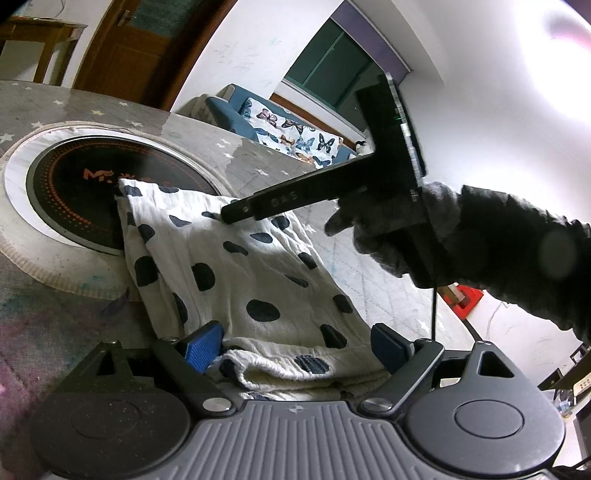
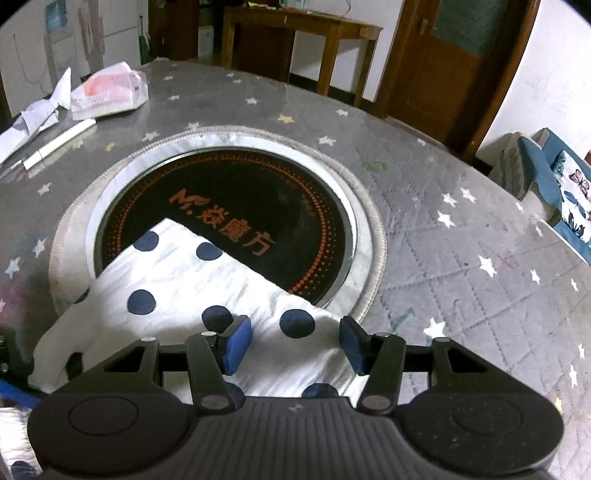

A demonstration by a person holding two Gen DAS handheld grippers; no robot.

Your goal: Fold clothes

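A white garment with dark blue dots (image 1: 236, 280) lies folded on the grey star-patterned table cover (image 1: 258, 166), its far corner over the round black hob (image 1: 74, 184). My left gripper (image 1: 295, 347) is open, its blue pads (image 1: 203, 347) standing either side of the garment's bunched near hem. In the right wrist view the same garment (image 2: 192, 284) runs under my right gripper (image 2: 295, 345), which is open above the cloth near its right edge. From the left wrist view, the right gripper (image 1: 236, 212) rests its tip at the garment's far edge, held by a gloved hand (image 1: 388, 240).
The hob (image 2: 229, 221) has a metal rim and orange lettering. A plastic bag (image 2: 110, 92), crumpled paper (image 2: 37, 114) and a white pen (image 2: 59, 144) lie at the table's far left. A wooden side table (image 2: 295, 33), a door and a blue sofa (image 2: 554, 184) stand beyond.
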